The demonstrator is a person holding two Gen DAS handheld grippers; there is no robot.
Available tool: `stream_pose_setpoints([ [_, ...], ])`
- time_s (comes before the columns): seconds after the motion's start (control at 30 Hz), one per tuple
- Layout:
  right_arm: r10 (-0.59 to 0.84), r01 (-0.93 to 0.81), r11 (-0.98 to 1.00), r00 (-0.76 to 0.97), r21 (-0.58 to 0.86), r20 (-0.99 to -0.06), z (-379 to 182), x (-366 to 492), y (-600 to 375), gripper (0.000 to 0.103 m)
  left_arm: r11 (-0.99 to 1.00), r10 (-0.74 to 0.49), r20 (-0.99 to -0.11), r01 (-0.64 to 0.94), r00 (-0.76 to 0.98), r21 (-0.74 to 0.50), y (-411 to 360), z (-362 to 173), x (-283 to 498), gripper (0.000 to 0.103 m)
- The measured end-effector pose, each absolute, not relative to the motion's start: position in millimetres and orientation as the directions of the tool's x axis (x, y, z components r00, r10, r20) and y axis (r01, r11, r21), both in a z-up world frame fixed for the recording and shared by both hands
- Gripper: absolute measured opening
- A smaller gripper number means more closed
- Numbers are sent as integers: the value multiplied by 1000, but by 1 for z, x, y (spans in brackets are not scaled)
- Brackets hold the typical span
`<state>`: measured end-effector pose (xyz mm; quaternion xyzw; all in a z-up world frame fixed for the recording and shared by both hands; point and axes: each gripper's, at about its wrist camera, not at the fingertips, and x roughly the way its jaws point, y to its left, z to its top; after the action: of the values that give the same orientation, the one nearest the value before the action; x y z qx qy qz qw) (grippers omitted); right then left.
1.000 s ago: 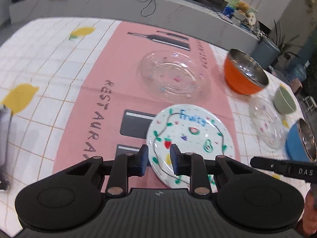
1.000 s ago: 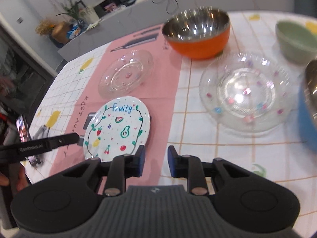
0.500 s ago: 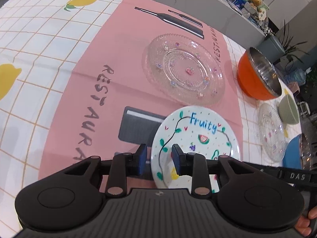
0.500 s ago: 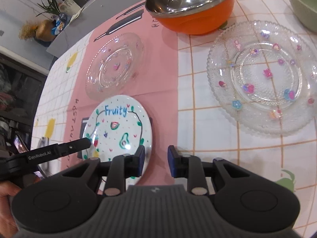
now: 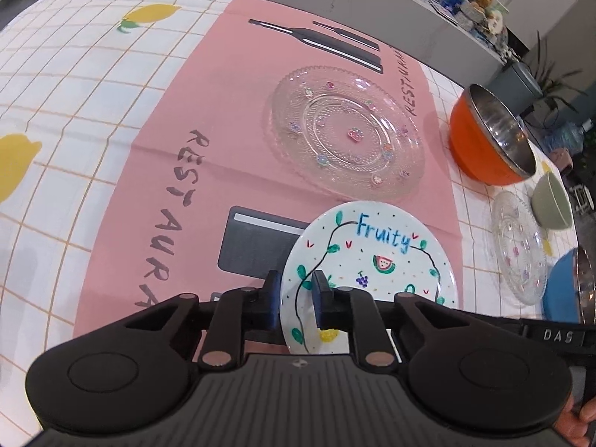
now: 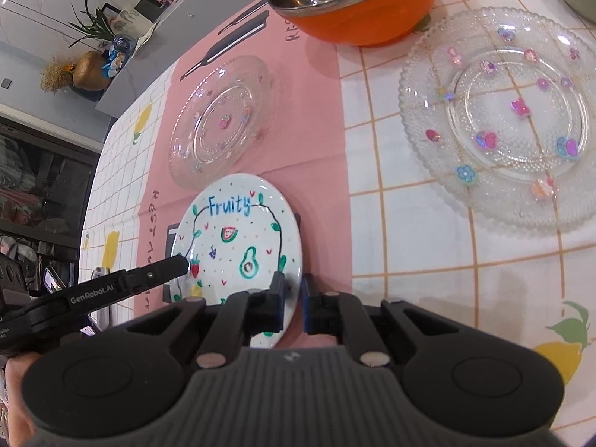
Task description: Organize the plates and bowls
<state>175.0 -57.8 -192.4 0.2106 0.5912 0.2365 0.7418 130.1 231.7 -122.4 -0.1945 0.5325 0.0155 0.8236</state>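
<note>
A white "Fruity" plate [image 5: 376, 260] with painted fruit lies on the pink mat, also in the right wrist view [image 6: 238, 249]. My left gripper [image 5: 296, 298] is open with its jaws straddling the plate's left rim. My right gripper [image 6: 293, 298] is open with its jaws straddling the plate's right rim. A clear glass plate [image 5: 346, 134] lies beyond it on the mat [image 6: 219, 123]. A second glass plate [image 6: 506, 119] lies to the right [image 5: 519, 246].
An orange steel-lined bowl [image 5: 488, 138] stands at the back right [image 6: 357, 0]. A green bowl [image 5: 551, 201] and a blue bowl [image 5: 566, 290] sit at the right edge. The pink mat [image 5: 186, 119] lies on a checked lemon tablecloth [image 5: 56, 111].
Both grippers moved down and in toward the Fruity plate; their open jaws now sit around its opposite rims. The plate has not visibly moved.
</note>
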Motion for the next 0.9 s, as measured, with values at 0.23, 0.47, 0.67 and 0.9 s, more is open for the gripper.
stream_pose_setpoints([
  [0.23, 595, -114, 803, 213, 585, -775, -187, 172, -64, 6, 927, -171, -881, -231, 441, -296, 220, -119, 123, 18],
  [0.47, 603, -129, 797, 225, 590, -765, -177, 162, -83, 6, 921, -178, -859, -225, 480, -317, 202, -105, 104, 18],
  [0.67, 616, -124, 786, 244, 606, -749, -167, 142, -117, 6, 915, -196, -840, -213, 506, -342, 169, -93, 86, 18],
  [0.9, 590, -103, 802, 292, 588, -753, -160, 118, -169, 6, 901, -241, -825, -198, 511, -386, 123, -96, 69, 18],
])
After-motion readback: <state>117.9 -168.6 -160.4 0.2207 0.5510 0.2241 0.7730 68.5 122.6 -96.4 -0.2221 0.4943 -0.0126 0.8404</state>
